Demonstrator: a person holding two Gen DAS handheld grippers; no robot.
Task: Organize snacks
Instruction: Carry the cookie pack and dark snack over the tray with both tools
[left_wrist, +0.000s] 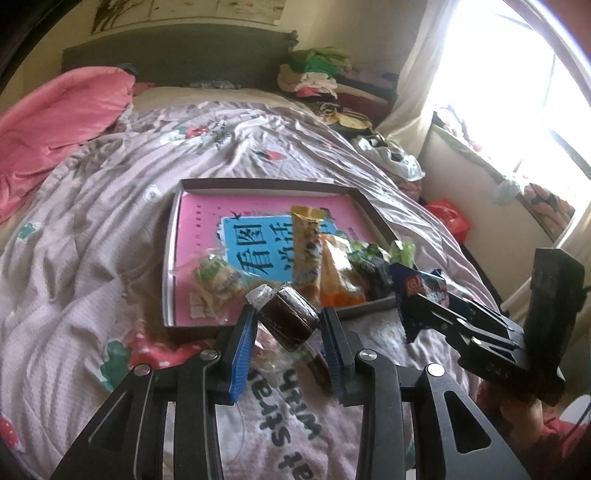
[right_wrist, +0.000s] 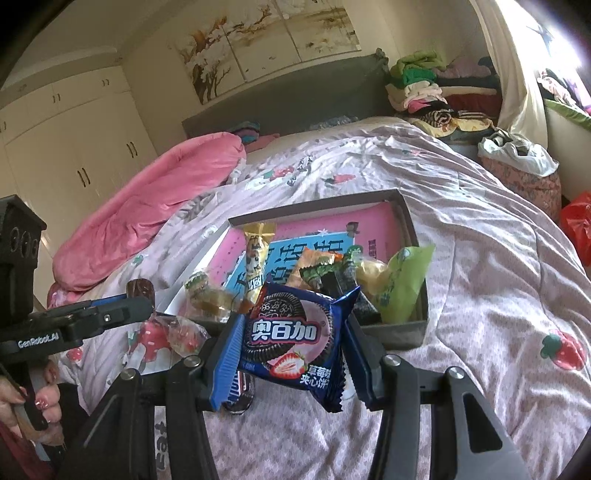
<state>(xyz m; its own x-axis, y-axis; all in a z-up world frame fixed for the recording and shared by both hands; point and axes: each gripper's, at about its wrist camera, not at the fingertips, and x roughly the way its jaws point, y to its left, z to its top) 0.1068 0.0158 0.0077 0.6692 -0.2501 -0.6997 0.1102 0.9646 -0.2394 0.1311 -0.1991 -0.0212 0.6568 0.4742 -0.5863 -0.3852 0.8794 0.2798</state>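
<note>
We see a bed (left_wrist: 92, 258) covered by a pale quilt with strawberry prints, and on it a shallow cardboard box (left_wrist: 258, 183) whose floor is lined with a pink book (left_wrist: 207, 221). Along the near edge of the box lie several snacks: a tall yellow bar (left_wrist: 308, 243) leaning across the book, an orange packet (left_wrist: 338, 280), a green bag (right_wrist: 404, 284) in the right corner, and a clear-wrapped cake (left_wrist: 216, 282) on the left. Our right tool (right_wrist: 291, 343) is clenched on a blue cookie packet (right_wrist: 291, 332), held upright just in front of the box's near wall. Our left tool (left_wrist: 288, 321) grips a small dark chocolate roll (left_wrist: 288, 319) in clear wrap, held above the quilt near the box's front edge. A few more wrapped sweets (right_wrist: 181, 332) lie on the quilt beneath the tools.
</note>
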